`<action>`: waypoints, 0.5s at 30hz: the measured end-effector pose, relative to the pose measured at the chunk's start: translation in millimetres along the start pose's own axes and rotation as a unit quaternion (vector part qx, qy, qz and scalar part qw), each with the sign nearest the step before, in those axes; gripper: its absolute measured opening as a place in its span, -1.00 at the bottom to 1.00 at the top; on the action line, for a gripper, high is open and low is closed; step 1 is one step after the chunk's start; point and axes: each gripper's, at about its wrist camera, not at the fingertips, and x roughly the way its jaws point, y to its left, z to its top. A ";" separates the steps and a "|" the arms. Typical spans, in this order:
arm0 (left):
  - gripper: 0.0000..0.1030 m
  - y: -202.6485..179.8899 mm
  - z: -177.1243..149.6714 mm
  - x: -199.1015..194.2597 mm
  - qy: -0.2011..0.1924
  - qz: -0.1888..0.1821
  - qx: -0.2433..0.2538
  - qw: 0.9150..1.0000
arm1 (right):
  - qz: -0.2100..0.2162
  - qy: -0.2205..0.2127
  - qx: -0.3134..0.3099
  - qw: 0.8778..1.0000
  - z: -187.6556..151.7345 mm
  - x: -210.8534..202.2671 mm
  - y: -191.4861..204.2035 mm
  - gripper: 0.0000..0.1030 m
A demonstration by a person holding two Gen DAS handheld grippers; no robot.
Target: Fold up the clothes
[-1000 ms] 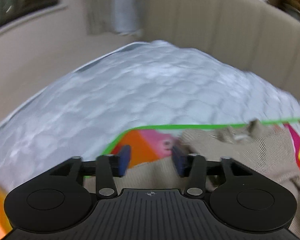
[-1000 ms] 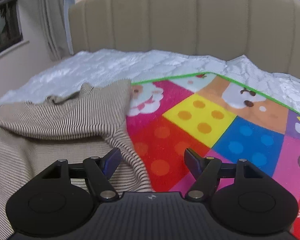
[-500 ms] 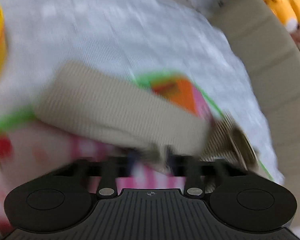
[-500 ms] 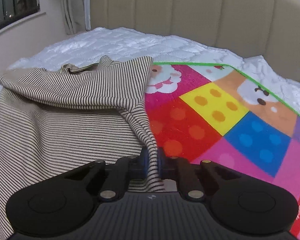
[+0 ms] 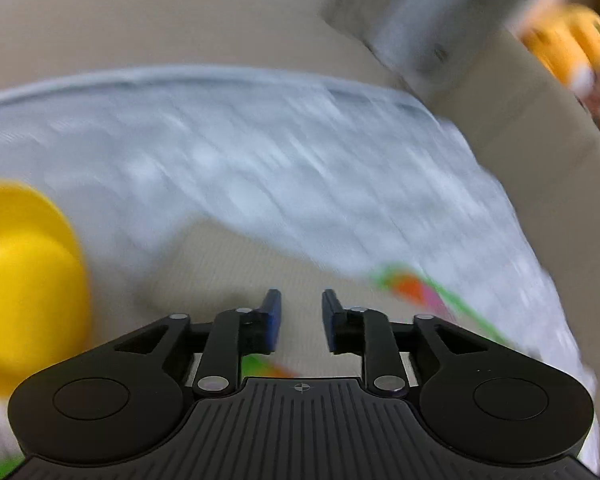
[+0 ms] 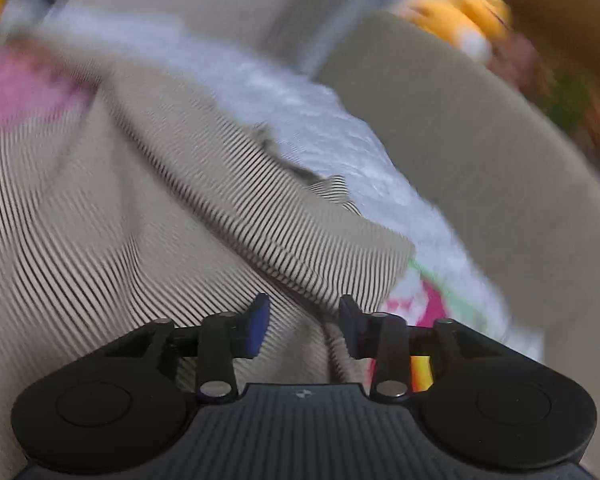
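Both views are smearing with motion blur, so fine detail is hard to read.

Left wrist view: the left gripper (image 5: 299, 322) is hovering with its blue-tipped fingers (image 5: 272, 320) standing a narrow gap apart and nothing between them. Beige cloth, the striped shirt (image 5: 236, 268), is lying just under and ahead of the fingers. A thin edge of the play mat (image 5: 416, 290), green, orange and pink, is showing just right of the cloth. Beyond them the white quilted bedcover (image 5: 284, 168) is spreading across the middle of the view. A round yellow object (image 5: 24, 288) is sitting at the left edge; what it is cannot be told. The beige headboard (image 5: 540, 128) is curving along the right, with a blurred yellow soft toy (image 5: 568, 48) above it.

Right wrist view: the right gripper (image 6: 302, 326) is standing partly open, its fingers (image 6: 256, 326) a moderate gap apart. A raised ridge of the striped shirt (image 6: 140, 216) is lying between them, touching neither pad clearly. The shirt is covering most of the left and centre, with a folded band running diagonally toward the mat (image 6: 424, 304) at lower right. The bedcover (image 6: 320, 120) and headboard (image 6: 480, 160) are lying behind.
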 end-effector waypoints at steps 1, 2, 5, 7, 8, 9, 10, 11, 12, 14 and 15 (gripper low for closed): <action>-0.16 -11.8 -7.7 3.2 0.019 -0.022 0.017 0.999 | -0.007 0.000 -0.036 0.999 -1.0 6.5 4.6 -0.28; -0.02 -23.7 -15.3 6.3 0.038 -0.043 0.034 0.998 | -0.013 -0.003 -0.053 0.999 -1.3 10.5 5.2 -0.28; 0.29 -69.5 -38.3 17.9 0.077 -0.106 0.096 0.987 | -0.031 -0.010 -0.078 0.996 -0.6 16.6 1.3 -0.28; 0.53 -102.8 -48.5 29.7 0.083 -0.118 0.149 0.978 | -0.037 -0.015 -0.094 0.995 -0.9 16.5 -1.0 -0.28; 0.53 -116.9 -52.6 38.4 0.079 -0.107 0.175 0.976 | -0.040 -0.017 -0.103 0.994 -1.2 16.7 -2.0 -0.28; 0.53 -130.8 -56.8 47.1 0.075 -0.095 0.200 0.972 | -0.043 -0.018 -0.119 0.992 -2.9 18.8 -1.3 -0.28; 0.49 -140.7 -60.1 58.9 0.077 -0.081 0.216 0.970 | -0.046 -0.018 -0.134 0.990 -4.5 21.1 -0.5 -0.28; 0.42 -147.5 -62.0 69.3 0.081 -0.072 0.223 0.969 | -0.046 -0.018 -0.152 0.987 -5.9 24.9 1.3 -0.34; 0.05 -153.3 -64.0 76.9 0.085 -0.060 0.231 0.967 | -0.040 -0.016 -0.167 0.985 -6.4 30.5 2.6 -0.71; -0.65 -165.0 -66.3 84.1 0.078 -0.046 0.249 0.964 | -0.038 -0.016 -0.182 0.982 -8.0 36.3 1.6 -0.86; -0.68 -171.1 -66.5 83.4 0.068 -0.045 0.258 0.963 | -0.041 -0.017 -0.183 0.982 -9.0 37.0 -0.4 -0.86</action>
